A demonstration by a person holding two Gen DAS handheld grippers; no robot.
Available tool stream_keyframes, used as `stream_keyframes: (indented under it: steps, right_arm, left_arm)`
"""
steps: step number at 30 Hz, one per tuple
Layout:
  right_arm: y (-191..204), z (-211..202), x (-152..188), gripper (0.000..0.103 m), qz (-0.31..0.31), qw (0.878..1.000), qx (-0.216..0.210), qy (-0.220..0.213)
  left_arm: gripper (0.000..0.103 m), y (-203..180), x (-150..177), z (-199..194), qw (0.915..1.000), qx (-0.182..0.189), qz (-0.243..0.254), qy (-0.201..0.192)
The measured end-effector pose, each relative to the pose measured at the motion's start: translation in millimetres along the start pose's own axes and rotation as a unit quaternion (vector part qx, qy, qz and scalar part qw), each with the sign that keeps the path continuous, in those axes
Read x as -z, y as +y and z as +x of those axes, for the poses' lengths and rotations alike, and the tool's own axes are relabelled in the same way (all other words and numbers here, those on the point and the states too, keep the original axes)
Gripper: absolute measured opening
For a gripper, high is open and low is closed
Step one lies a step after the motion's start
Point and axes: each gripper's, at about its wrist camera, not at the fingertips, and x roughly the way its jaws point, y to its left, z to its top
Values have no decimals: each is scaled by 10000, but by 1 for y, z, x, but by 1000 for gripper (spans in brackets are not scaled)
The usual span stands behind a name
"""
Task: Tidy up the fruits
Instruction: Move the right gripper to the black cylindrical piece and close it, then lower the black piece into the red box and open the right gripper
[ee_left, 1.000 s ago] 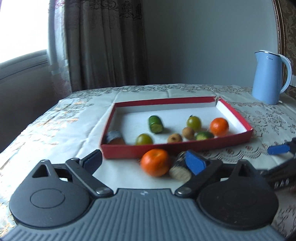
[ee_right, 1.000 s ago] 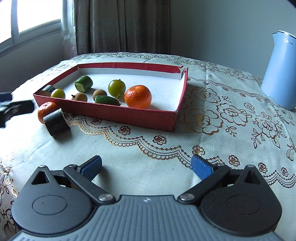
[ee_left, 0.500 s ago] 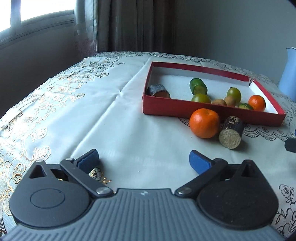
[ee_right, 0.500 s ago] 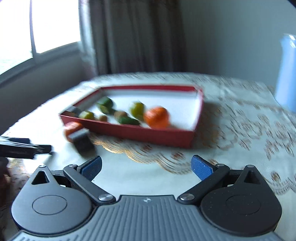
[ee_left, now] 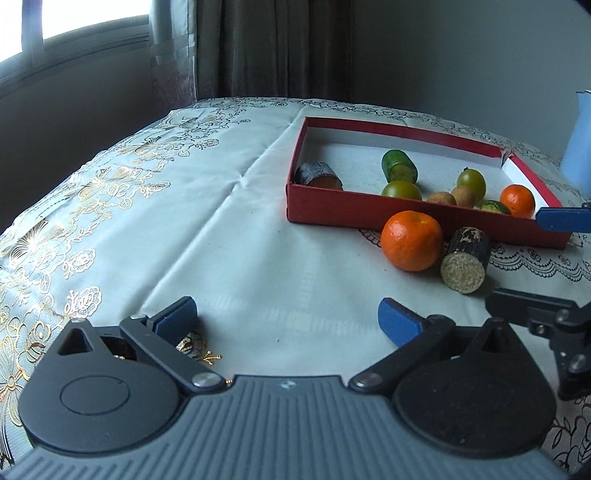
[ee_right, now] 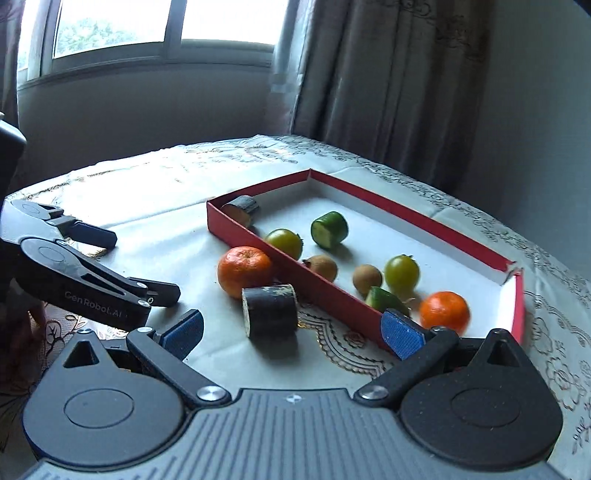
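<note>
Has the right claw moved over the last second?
Yes. The right claw swung left toward the dark cylinder outside the red box.

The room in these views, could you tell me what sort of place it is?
Most likely a home, perhaps a dining room: a table under an embroidered tablecloth, heavy curtains beside a window, and a red tray of fruit.

Both tongs low and level, left tongs [ee_left: 288, 317] and right tongs [ee_right: 293, 330] spread wide, nothing between them.
</note>
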Motion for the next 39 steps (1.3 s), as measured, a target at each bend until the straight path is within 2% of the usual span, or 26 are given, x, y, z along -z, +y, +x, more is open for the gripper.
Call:
stream_keyframes:
  steps: [2, 7, 9, 11, 13, 15, 22, 25, 28, 30, 34, 39]
  right_arm:
    - [0, 8, 0, 103, 41, 10000, 39, 28]
    - [-9, 20, 0, 90, 280, 9994, -141, 161]
    - [-11, 24, 0, 72, 310, 9990, -223, 240]
    - [-12, 28, 0, 58, 350, 9983, -303, 348]
    - [-13, 30, 1, 50, 383, 9979, -384, 365]
    - [-12, 28, 1, 34, 393, 9980, -366, 337]
    - [-20, 6, 4, 34, 707, 9970, -319, 2]
    - [-31, -15, 1, 34, 938, 9948, -270, -305]
    - [-59, -36, -9, 34, 1346, 9888, 92, -645]
    - [-82, -43, -15, 34, 1622, 9827, 513, -729]
    - [-117, -35, -10, 34, 1971, 9751, 961, -322]
    - [-127, -16, 15, 34, 2046, 9703, 1281, 154]
  left_arm:
    - [103, 0, 0, 0, 10000, 0, 2, -1]
    - [103, -1, 0, 0, 10000, -1, 0, -1]
    - [103, -1, 0, 0, 10000, -1, 1, 0]
    - [103, -1, 0, 0, 10000, -1, 0, 0]
    - [103, -1, 0, 0, 10000, -1, 0, -1]
    - [103, -1, 0, 0, 10000, -1, 0, -1]
    - [103, -1, 0, 0, 10000, -1, 0, -1]
    - [103, -1, 0, 0, 10000, -1, 0, -1]
    - [103, -1, 0, 0, 10000, -1, 0, -1]
    - [103, -1, 0, 0, 10000, 0, 1, -1]
    - [103, -1, 0, -1, 10000, 0, 1, -2]
    - [103, -1, 0, -1, 10000, 0, 1, -2]
